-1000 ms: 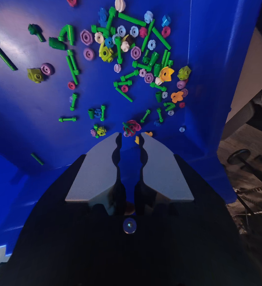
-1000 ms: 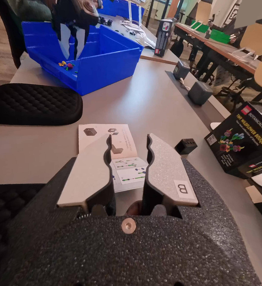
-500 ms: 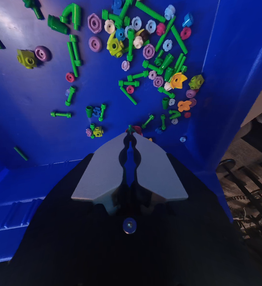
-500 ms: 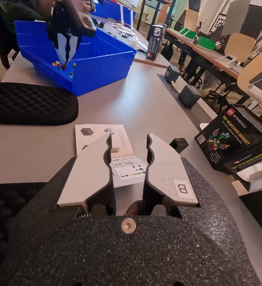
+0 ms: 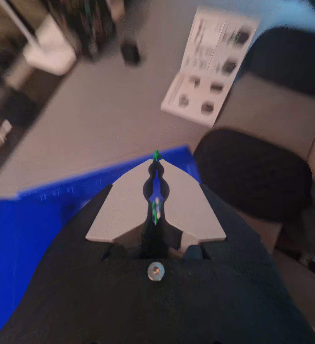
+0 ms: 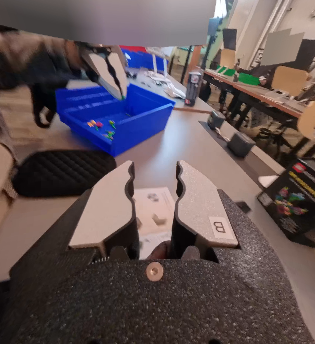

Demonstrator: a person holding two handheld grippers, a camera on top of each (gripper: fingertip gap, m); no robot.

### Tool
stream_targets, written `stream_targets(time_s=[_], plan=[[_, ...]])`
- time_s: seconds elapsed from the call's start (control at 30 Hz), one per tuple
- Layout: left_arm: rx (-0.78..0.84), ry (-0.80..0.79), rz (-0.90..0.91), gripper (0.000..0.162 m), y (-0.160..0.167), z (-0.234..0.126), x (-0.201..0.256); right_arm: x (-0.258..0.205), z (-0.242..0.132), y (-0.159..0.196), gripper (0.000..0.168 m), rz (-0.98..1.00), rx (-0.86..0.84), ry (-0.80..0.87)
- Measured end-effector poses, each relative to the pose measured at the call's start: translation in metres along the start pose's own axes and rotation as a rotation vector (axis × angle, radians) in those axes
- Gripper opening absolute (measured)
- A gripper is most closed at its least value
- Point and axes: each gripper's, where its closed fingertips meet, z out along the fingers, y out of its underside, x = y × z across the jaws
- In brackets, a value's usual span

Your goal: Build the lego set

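Observation:
My left gripper [image 5: 157, 161] is shut on a small green lego piece [image 5: 157, 156] that sticks out past its tips, raised above the rim of the blue bin [image 5: 41, 208]. In the right wrist view the left gripper [image 6: 122, 96] hangs over the blue bin [image 6: 143, 121], with the green piece [image 6: 122, 97] at its tips. Several loose coloured lego pieces [image 6: 100, 124] lie on the bin floor. My right gripper [image 6: 155, 167] is open and empty, low over the instruction booklet [image 6: 153, 202] on the grey table.
A black padded rest [image 6: 63, 171] lies left of the booklet and shows in the left wrist view [image 5: 251, 178]. A black lego box [image 6: 298, 201] stands at the right. A small black block [image 6: 243, 206] and grey cubes [image 6: 241, 144] sit near the table's right edge.
My left gripper closed on the green piece, lifted it out of the bin and swung to face the table. My right gripper tilted up slightly and stayed open.

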Motion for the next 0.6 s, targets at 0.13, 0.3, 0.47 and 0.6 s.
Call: stream_targets(time_s=[0.13, 0.3, 0.47, 0.6], plan=[[0.144, -0.167, 0.258, 0.002, -0.056, 0.024, 0.032, -0.034, 0.024, -0.019, 0.038, 0.193, 0.021, -0.128], [0.196, -0.288, 0.511, 0.002, -0.088, 0.058, 0.069, -0.047, 0.05, -0.015, 0.025, 0.171, 0.009, 0.016], [0.154, -0.268, 0.614, 0.002, -0.085, 0.078, 0.085, -0.058, 0.057, -0.007, 0.018, 0.198, 0.046, 0.072], [0.131, -0.259, 0.672, 0.002, -0.083, 0.085, 0.093, -0.062, 0.062, 0.001, 0.015, 0.179, 0.017, 0.079]])
